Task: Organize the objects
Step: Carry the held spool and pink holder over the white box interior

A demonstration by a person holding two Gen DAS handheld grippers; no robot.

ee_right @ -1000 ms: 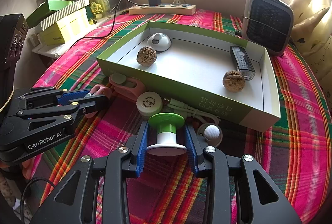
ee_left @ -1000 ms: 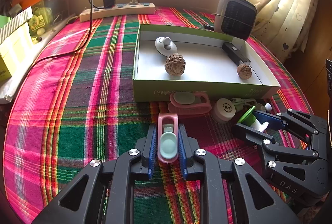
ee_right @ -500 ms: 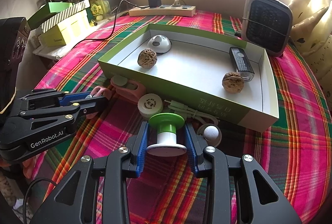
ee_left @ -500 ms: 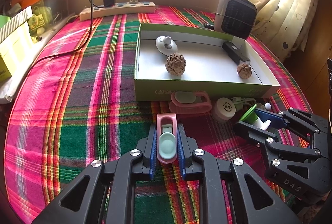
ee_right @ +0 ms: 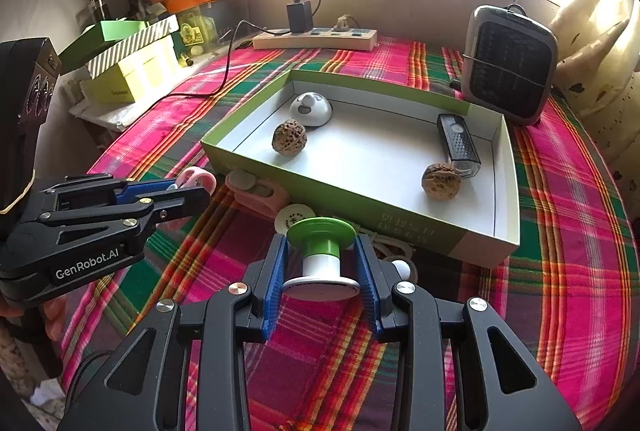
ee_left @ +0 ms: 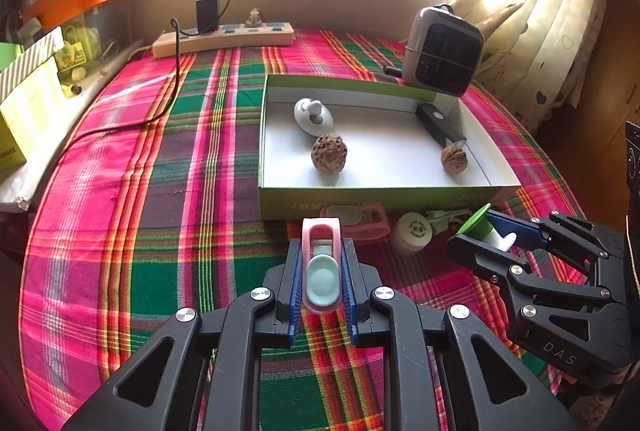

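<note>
My left gripper [ee_left: 321, 271] is shut on a pink clip with a mint tab [ee_left: 321, 267], held just above the plaid cloth in front of the green box [ee_left: 400, 201]. My right gripper [ee_right: 322, 267] is shut on a green-and-white spool-shaped object [ee_right: 321, 251] to the right of it. Inside the box lie two walnuts [ee_left: 329, 153] [ee_left: 453, 159], a grey dome [ee_left: 313, 116] and a black device [ee_left: 439, 124]. A second pink clip [ee_left: 356, 220], a round white lid [ee_left: 415, 231] and a pale cable [ee_right: 384, 245] lie against the box's front wall.
A grey heater [ee_left: 443, 56] stands behind the box's far right corner. A power strip [ee_left: 224, 38] with a black charger lies along the back wall, its cord trailing left. Yellow and striped boxes [ee_right: 132, 71] sit on the left ledge. A curtain [ee_left: 552, 11] hangs at right.
Both grippers have lifted slightly with their objects, so the box and table items sit a little lower and farther off in both views. Grips are unchanged.
</note>
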